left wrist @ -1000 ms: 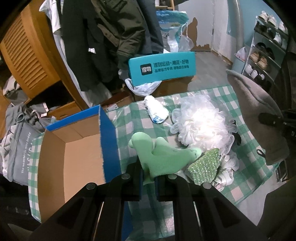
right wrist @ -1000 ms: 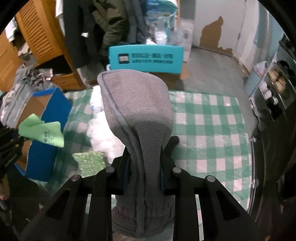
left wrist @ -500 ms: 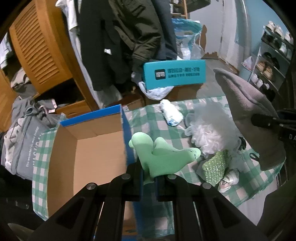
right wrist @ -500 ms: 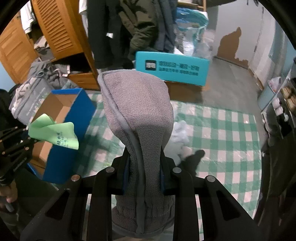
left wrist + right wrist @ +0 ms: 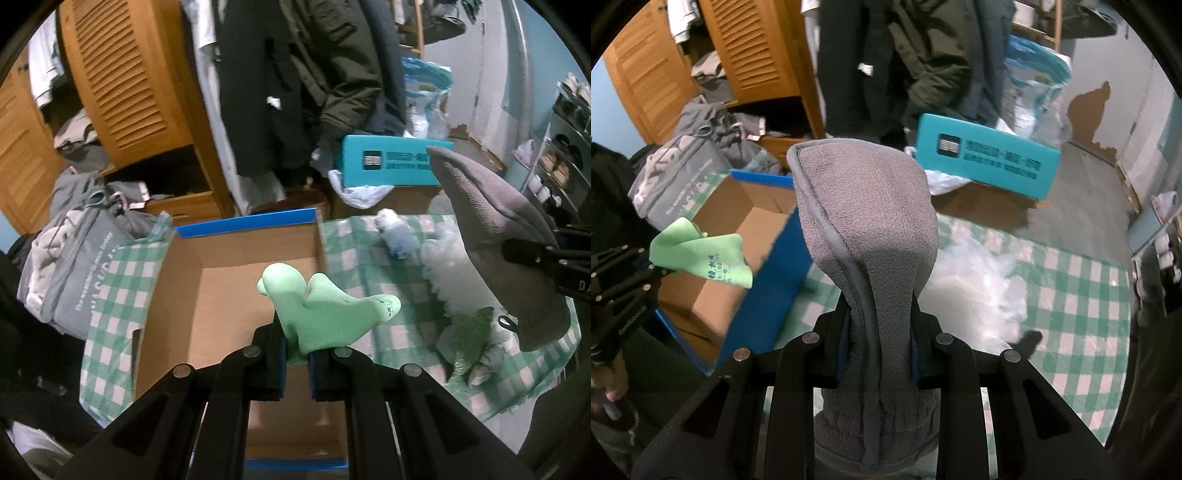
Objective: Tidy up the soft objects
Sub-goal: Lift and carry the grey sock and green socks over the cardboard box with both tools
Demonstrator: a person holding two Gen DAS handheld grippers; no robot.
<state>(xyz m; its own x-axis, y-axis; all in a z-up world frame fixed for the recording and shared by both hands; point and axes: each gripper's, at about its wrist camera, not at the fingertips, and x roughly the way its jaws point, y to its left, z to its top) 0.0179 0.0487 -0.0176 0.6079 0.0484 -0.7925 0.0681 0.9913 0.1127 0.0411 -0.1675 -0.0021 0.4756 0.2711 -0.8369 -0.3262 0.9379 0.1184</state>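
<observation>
While the left tongs (image 5: 295, 363) pinched the green cloth (image 5: 325, 314) above the cardboard box (image 5: 221, 295) and the right tongs (image 5: 875, 347) clamped the grey mitt (image 5: 864, 221), a badly aimed release risked either missing.

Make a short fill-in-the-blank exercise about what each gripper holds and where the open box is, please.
1. The left gripper is shut on a light ______ cloth.
2. The right gripper is shut on a ______ fleece mitten.
3. The open cardboard box with blue outer walls stands on a table under a green and white ______ tablecloth.
4. Inside, the open cardboard box looks ______.

Missing words: green; grey; checked; empty
</observation>
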